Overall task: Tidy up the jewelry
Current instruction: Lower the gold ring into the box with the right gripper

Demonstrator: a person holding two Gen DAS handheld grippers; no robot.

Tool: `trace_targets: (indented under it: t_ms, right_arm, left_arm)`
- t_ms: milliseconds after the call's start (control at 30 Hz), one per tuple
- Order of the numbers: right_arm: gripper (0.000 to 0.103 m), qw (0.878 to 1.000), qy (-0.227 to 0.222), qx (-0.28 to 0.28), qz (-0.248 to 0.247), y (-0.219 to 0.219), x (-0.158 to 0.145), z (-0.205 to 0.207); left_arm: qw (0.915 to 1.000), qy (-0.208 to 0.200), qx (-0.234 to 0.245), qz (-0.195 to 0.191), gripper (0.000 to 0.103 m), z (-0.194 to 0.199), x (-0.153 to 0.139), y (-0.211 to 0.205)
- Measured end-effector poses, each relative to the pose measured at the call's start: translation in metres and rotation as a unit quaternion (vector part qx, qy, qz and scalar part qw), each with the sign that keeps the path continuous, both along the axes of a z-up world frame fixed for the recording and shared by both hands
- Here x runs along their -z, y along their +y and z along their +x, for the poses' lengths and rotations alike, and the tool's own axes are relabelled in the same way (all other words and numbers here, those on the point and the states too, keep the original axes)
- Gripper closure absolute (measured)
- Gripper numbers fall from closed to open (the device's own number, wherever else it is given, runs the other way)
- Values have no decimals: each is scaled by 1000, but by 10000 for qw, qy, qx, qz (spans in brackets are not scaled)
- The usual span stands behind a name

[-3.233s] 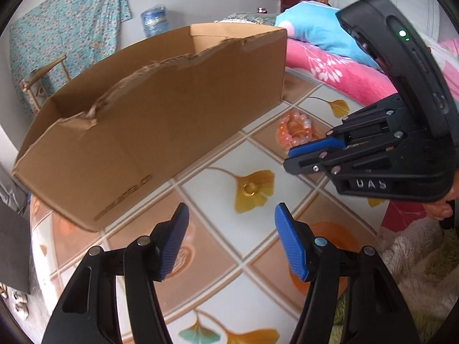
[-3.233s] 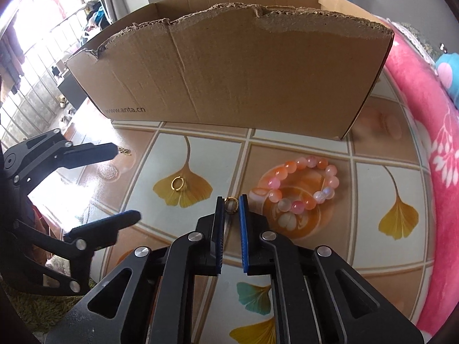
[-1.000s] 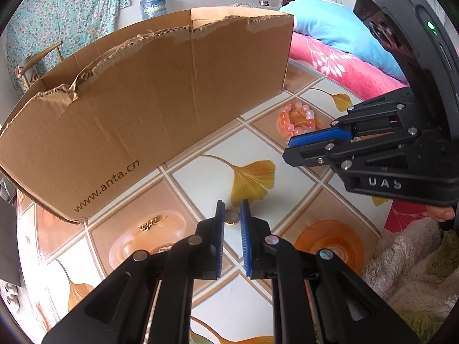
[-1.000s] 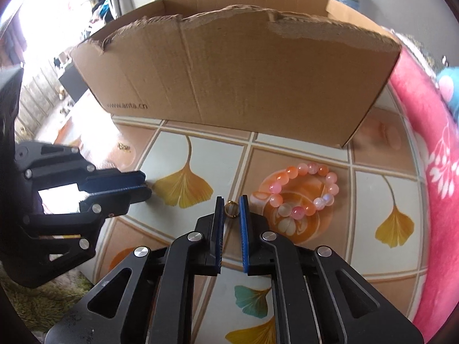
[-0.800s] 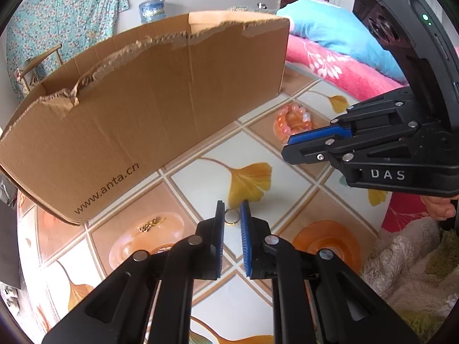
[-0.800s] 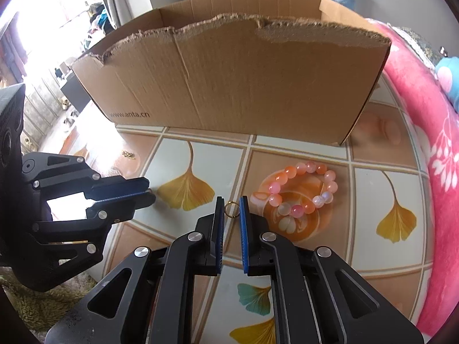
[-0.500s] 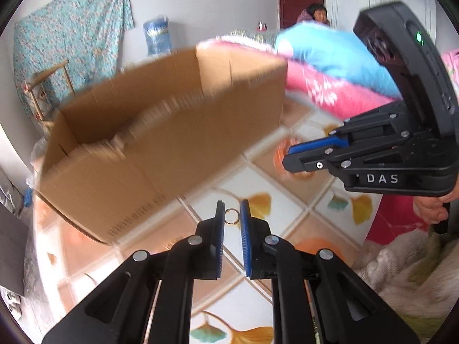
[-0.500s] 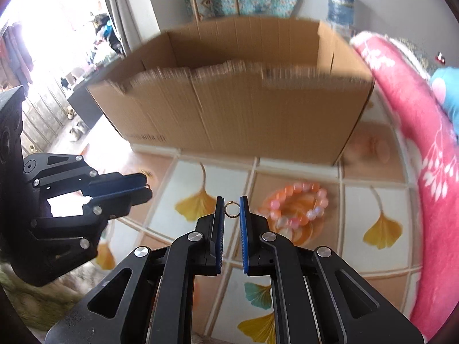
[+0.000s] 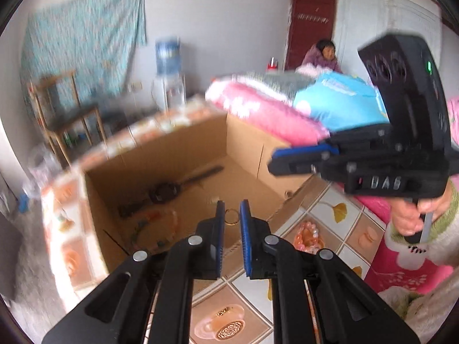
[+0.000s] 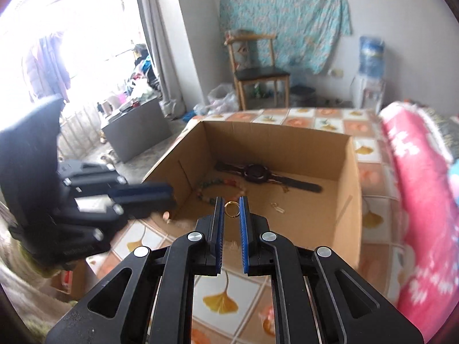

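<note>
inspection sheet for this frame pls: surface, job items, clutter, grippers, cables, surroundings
Surface: tiled leaf-pattern tabletop.
Job's things: open cardboard box holding a black watch and a bead string; pink bead bracelet and a small gold piece on the tabletop.
Clutter: nothing seen.
Grippers: left gripper shut on a gold ring; right gripper shut on another gold ring.
Cables: nothing seen.
Surroundings: chair, water dispenser, pink bedding, seated person.

place: home bedroom | evidence: pink quilt (image 10: pixel 416 189); wooden chair (image 10: pixel 255 66); water dispenser (image 10: pixel 370 77)
</note>
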State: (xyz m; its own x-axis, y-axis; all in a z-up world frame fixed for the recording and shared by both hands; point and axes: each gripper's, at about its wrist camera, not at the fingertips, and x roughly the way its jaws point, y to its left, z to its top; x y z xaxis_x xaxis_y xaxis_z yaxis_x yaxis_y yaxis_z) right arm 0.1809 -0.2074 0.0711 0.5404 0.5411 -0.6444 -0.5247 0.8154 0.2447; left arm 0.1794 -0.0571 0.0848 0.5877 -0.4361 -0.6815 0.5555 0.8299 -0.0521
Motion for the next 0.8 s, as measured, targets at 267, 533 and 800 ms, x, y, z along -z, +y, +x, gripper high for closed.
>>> trace_targets:
  t_ms: [267, 533, 800]
  right_arm:
    - [95, 9747, 2168, -547, -11, 35, 45, 115]
    - [95, 9527, 2827, -628, -924, 70, 87, 165]
    - [89, 9490, 2971, -534, -907, 76, 101, 184]
  left_arm:
    - [9780, 2048, -67, -398, 93, 86, 46, 4]
    - [9285, 3589, -145, -938, 93, 134, 78, -1]
    - [9224, 3745, -399, -852, 92, 150, 84, -8]
